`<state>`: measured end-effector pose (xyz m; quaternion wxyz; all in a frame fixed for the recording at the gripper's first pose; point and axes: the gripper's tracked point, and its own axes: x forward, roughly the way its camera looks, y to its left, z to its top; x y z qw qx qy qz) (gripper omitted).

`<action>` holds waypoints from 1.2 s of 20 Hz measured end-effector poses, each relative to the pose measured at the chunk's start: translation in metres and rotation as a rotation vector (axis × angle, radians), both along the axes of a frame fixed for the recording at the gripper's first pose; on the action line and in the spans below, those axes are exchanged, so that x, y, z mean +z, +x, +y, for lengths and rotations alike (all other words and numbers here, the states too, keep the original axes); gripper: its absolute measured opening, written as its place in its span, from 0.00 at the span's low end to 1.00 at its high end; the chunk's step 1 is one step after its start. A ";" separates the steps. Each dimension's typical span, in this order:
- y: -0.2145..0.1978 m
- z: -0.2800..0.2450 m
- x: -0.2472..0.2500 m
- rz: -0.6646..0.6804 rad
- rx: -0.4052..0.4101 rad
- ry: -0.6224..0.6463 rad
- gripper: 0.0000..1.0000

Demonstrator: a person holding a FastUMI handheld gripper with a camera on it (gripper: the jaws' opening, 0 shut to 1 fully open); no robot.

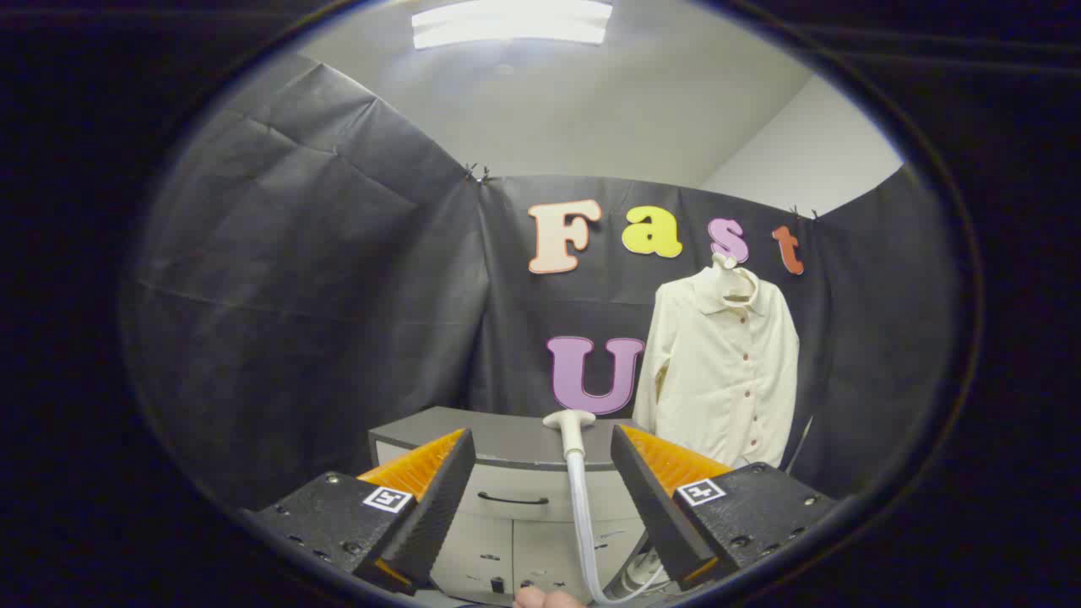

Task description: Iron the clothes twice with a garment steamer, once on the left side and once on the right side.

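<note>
Bright ceiling light (pixel 512 21) glares overhead; fisheye bends edges, sharp focus.

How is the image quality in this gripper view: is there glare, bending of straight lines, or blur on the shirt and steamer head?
Gripper view: the ceiling light glares white and washes out. The fisheye lens bends the cabinet top and the cloth wall. The cream shirt and steamer head look fairly sharp, without motion blur. The gripper is open, jaws wide apart, steamer hose between them, untouched.

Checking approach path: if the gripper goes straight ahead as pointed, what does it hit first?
Likely the steamer head, upright between the open gripper jaws just ahead, on the cabinet. Depth is unclear.
</note>
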<state>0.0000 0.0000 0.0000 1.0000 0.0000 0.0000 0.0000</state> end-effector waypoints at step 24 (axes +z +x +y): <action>0.040 0.004 -0.033 0.062 0.002 -0.050 0.98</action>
